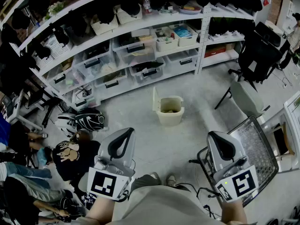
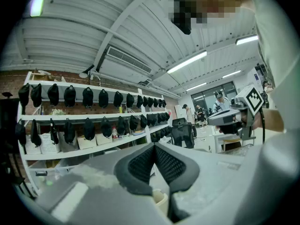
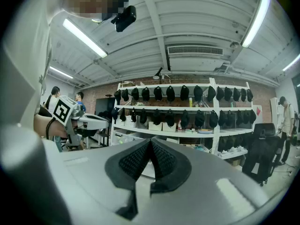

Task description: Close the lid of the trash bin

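A cream trash bin [image 1: 169, 110] stands on the grey floor in front of the shelves, its lid [image 1: 154, 100] swung up at the bin's left side and its inside open to view. My left gripper [image 1: 123, 138] is held low at the left, well short of the bin, jaws shut with nothing between them. My right gripper [image 1: 220, 142] is at the right, also shut and empty. In the left gripper view the bin's rim [image 2: 158, 198] peeks out below the shut gripper [image 2: 154, 150]. The right gripper view shows its gripper [image 3: 151, 144] shut, pointing at the shelves.
Long white shelves [image 1: 140, 36] with storage boxes and dark caps run behind the bin. A black office chair [image 1: 259, 50] and a grey chair [image 1: 244, 99] stand right. A mesh basket [image 1: 255, 153] sits near my right gripper. Helmets and bags [image 1: 84, 121] lie on the floor left.
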`<action>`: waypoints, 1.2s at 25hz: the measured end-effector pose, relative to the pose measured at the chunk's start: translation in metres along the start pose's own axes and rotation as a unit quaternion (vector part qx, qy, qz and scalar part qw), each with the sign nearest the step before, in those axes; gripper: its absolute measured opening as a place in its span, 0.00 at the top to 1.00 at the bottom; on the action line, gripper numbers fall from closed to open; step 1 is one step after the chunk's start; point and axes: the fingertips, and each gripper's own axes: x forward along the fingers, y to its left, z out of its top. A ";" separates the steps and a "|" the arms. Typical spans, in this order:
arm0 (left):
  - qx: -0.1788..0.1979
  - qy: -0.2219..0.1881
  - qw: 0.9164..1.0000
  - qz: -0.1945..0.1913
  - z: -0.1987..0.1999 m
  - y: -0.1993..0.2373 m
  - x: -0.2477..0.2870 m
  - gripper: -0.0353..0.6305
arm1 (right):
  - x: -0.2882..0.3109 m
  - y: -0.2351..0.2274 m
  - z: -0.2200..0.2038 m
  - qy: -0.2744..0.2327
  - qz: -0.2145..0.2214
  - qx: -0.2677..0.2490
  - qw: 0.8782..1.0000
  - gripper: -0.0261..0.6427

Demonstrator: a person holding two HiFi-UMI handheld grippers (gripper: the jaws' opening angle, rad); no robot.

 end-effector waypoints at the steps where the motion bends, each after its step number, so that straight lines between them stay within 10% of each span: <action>1: 0.003 0.000 1.000 0.000 -0.001 0.002 0.001 0.94 | 0.001 -0.002 0.000 -0.003 -0.002 0.008 1.000 0.96; 30: 0.005 0.004 1.000 0.016 -0.020 0.077 0.073 0.94 | 0.093 -0.042 -0.026 0.024 -0.004 0.036 0.999 0.96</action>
